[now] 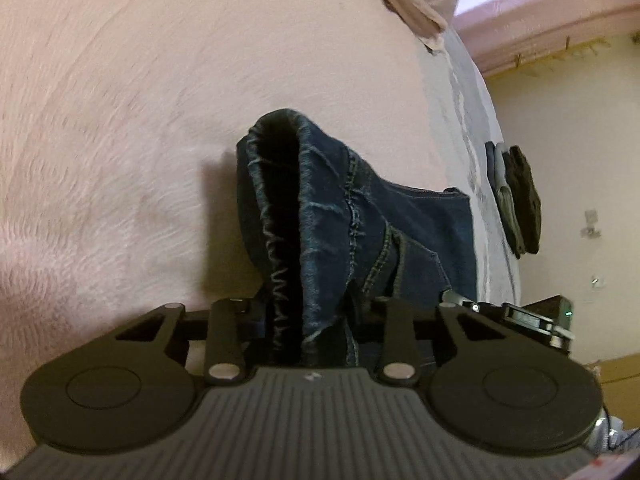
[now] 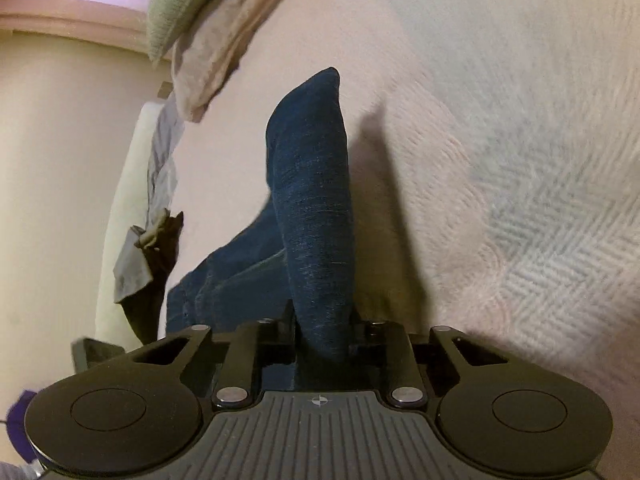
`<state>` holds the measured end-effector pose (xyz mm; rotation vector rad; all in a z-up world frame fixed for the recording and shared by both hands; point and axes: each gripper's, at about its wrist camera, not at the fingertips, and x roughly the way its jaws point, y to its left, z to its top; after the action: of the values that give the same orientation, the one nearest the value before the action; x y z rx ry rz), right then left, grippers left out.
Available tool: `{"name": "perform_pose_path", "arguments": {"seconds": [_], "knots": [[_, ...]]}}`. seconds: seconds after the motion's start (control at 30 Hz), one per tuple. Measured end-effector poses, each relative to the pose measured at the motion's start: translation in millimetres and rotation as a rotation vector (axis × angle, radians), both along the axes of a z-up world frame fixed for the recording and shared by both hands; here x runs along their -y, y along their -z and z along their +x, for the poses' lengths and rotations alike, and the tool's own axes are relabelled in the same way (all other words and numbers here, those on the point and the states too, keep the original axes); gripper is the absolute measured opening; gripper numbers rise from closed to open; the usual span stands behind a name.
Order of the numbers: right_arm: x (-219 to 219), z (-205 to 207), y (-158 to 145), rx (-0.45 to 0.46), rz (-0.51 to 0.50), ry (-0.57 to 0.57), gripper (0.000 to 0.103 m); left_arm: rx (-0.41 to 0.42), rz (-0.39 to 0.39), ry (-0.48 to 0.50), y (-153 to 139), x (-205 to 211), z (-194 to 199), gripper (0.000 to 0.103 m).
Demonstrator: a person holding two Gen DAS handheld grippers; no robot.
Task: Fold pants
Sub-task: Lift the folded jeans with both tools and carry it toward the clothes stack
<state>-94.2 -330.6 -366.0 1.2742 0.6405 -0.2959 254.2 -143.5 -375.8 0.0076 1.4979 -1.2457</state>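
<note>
Denim, dark blue: the jeans [image 1: 328, 216] are held off a pale pink bedspread [image 1: 140, 120] by both grippers at once. Left gripper [image 1: 310, 312] has its jaws pressed onto a bunched section of the fabric with contrast stitching and seams showing; looks like the waistband end, with an opening facing the camera, though which part exactly is hard to tell. Cloth rises from between the fingers and then drapes away to the right toward the bed surface.

Right wrist view: right gripper [image 2: 322, 332] pinches a smooth, seamless fold of the jeans [image 2: 312, 208], jaws closed tight on it. That fold stands up from the fingers as a narrow column, casting a shadow on the bedspread [image 2: 500, 160] just to its right. More denim with visible stitching trails off low to the left.

Surface has a woven textured pattern, clearest in the right wrist view. Motion blur in both views.

Background: stack of folded pale cloth [image 2: 212, 32] at the far end of the bed, with a greenish piece on top. Dark garments [image 1: 516, 200] lie near the bed's edge, apart from the jeans; also seen in the right wrist view [image 2: 160, 264] beside some grey cloth. Cream wall [image 1: 580, 128] beyond the bed. Part of another black device [image 1: 520, 316] shows just past the left gripper's right side; unclear what it is.
</note>
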Motion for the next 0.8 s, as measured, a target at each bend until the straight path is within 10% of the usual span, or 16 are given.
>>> {"name": "perform_pose_path", "arguments": {"seconds": [0.37, 0.8], "knots": [[88, -140, -99, -0.02, -0.006, 0.286, 0.018, 0.017, -0.04, 0.217, -96, 175, -120, 0.028], [423, -374, -225, -0.074, -0.223, 0.487, 0.018, -0.043, -0.221, 0.396, -154, 562, -407, 0.028]]}}
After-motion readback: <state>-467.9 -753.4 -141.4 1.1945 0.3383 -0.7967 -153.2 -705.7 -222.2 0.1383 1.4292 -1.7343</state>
